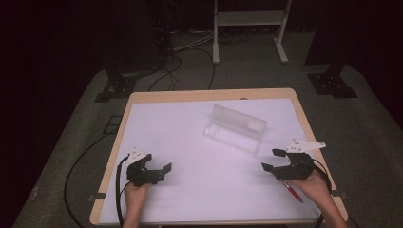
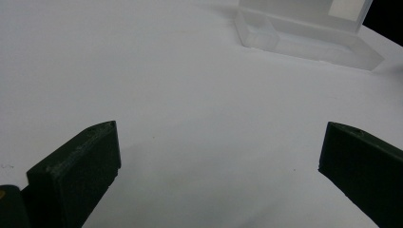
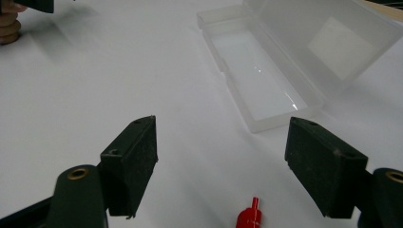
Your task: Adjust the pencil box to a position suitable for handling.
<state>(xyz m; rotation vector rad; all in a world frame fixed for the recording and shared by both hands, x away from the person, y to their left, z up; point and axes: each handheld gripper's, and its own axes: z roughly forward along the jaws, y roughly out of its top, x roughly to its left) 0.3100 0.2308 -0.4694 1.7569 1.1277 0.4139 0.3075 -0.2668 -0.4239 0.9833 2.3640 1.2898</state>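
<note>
On the white table top [image 1: 190, 142], toward its far right part, lies a clear plastic case [image 1: 236, 129] with its lid swung up and standing behind the shallow tray. From the right gripper view, the case [image 3: 266, 80] shows a bare tray, and a pale rectangular label sits on the raised lid. The right gripper [image 1: 274, 160] rests low near the table's right edge, held by a hand [image 1: 316, 186] coming in from the bottom, and points toward the case. Its jaws stand wide apart with nothing between them, and they are near the case without touching it. A red pen [image 1: 292, 191] lies on the table just under this hand, running toward the near right corner; in the right gripper view its red tip [image 3: 250, 216] pokes out low between the two jaws, lying flat on the surface rather than gripped. The left gripper [image 1: 164, 173] sits near the table's near left part, well apart from the case, held by the other hand [image 1: 136, 192]. Its jaws too are spread wide and hold nothing, as the left gripper view makes plain, with bare white table [image 2: 190, 118] between them and the case [image 2: 304, 33] farther off at the upper right. Whether the pen touches the right hand is hard to tell from above.
</note>
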